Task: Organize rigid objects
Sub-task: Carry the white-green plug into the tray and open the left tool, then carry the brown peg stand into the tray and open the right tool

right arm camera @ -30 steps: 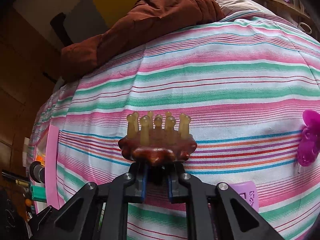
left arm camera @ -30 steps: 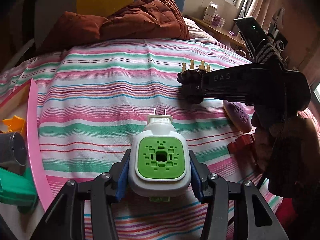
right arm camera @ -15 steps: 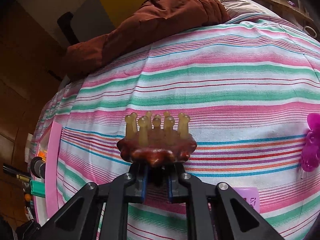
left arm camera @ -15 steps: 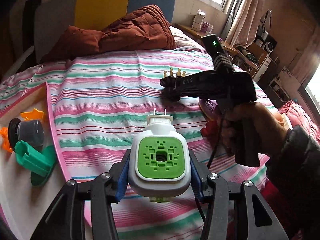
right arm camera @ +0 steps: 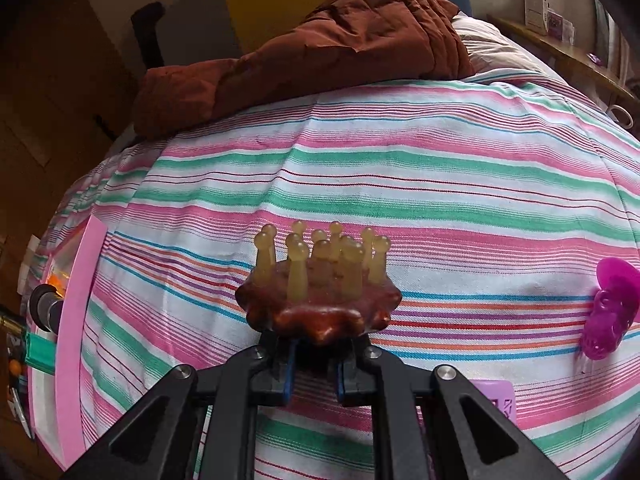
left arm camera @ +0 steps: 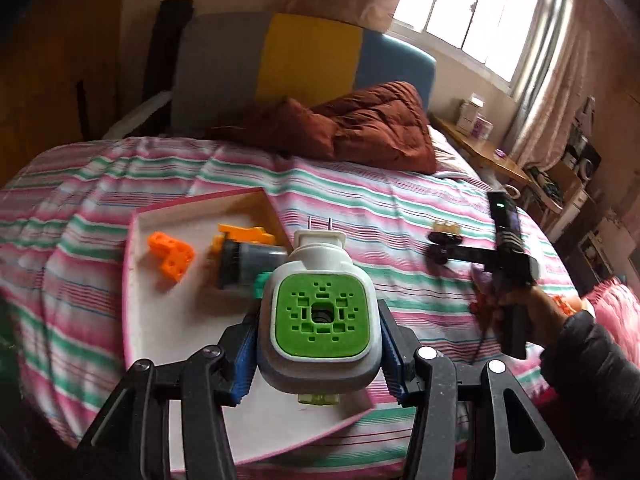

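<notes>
While the left gripper (left arm camera: 320, 344) pinches the white-and-green plastic plug-in device (left arm camera: 320, 320), the right gripper (right arm camera: 314, 376) clamps the brown knobbed massage brush (right arm camera: 320, 300).

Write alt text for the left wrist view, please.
The left gripper clamps a white plug-in device with a green face above a pink-rimmed tray of toys on a striped bed. The right gripper holds a brown massager.

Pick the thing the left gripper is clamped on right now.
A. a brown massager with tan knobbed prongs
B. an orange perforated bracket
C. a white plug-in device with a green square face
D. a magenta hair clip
C: the left gripper has its blue pads pressed on both sides of the white plug-in device, whose two metal prongs point away over the pink-rimmed tray.
</notes>
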`<action>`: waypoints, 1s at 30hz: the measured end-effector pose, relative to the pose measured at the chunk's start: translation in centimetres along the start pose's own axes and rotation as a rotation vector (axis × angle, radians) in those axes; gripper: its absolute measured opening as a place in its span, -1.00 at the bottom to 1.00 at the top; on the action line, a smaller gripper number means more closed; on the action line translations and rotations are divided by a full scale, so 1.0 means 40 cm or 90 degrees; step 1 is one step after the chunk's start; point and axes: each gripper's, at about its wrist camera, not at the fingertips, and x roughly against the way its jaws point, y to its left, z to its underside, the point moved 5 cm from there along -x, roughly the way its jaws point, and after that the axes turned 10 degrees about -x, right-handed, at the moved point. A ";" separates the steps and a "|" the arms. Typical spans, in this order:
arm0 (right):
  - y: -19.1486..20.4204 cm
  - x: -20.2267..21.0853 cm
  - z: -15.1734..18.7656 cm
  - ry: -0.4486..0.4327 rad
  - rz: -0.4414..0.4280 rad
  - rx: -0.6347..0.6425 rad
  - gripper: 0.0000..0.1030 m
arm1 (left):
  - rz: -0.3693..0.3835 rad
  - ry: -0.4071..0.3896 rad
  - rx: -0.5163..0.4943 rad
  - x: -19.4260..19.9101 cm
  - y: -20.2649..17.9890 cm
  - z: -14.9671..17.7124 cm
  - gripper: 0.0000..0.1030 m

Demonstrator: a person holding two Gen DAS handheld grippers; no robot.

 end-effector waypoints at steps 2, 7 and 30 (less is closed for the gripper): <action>-0.001 0.001 0.001 0.000 0.002 0.003 -0.77 | -0.039 0.019 0.039 -0.013 0.085 0.024 0.01; 0.001 0.002 0.003 -0.002 0.011 0.012 -0.77 | -0.086 0.066 0.092 -0.075 0.206 0.082 0.01; 0.007 0.004 0.004 -0.002 0.027 0.028 -0.77 | -0.191 0.060 0.091 -0.129 0.257 0.077 0.33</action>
